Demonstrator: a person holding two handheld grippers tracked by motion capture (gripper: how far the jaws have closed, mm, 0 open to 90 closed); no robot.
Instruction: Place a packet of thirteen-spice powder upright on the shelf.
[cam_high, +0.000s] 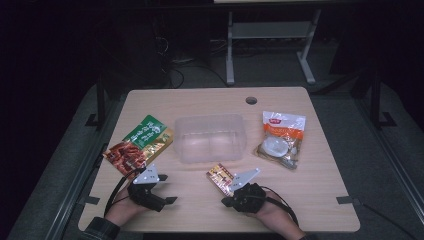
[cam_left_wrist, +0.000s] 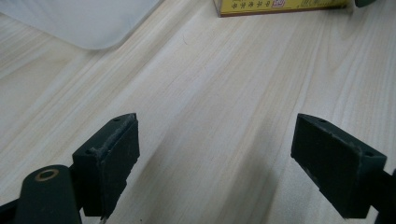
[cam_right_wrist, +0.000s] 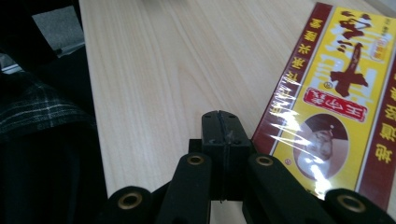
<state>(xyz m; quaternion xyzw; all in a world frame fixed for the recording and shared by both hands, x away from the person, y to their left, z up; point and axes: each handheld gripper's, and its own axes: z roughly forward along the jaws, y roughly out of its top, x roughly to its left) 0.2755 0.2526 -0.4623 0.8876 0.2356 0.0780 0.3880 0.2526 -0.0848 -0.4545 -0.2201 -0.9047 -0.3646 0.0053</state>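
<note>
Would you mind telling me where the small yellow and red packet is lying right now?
In the high view, the yellow and red packet lies flat on the table's near side, just in front of the clear plastic tub and right beside the shut right claw.

The yellow-and-red packet (cam_high: 220, 178) lies flat near the table's front edge, shiny-wrapped.

I count two claws: my left claw (cam_high: 159, 176) and my right claw (cam_high: 227, 191). One table (cam_high: 310, 190) carries everything. On it I see one clear plastic container (cam_high: 211, 138), just beyond and between the two claws. There are three food packs in all: one yellow-and-red flat pack (cam_high: 220, 177) lying right beside my right claw, one green-and-brown pouch (cam_high: 138, 145) just beyond my left claw, and one orange-and-white bag (cam_high: 280, 138) well off beyond my right claw.
</note>
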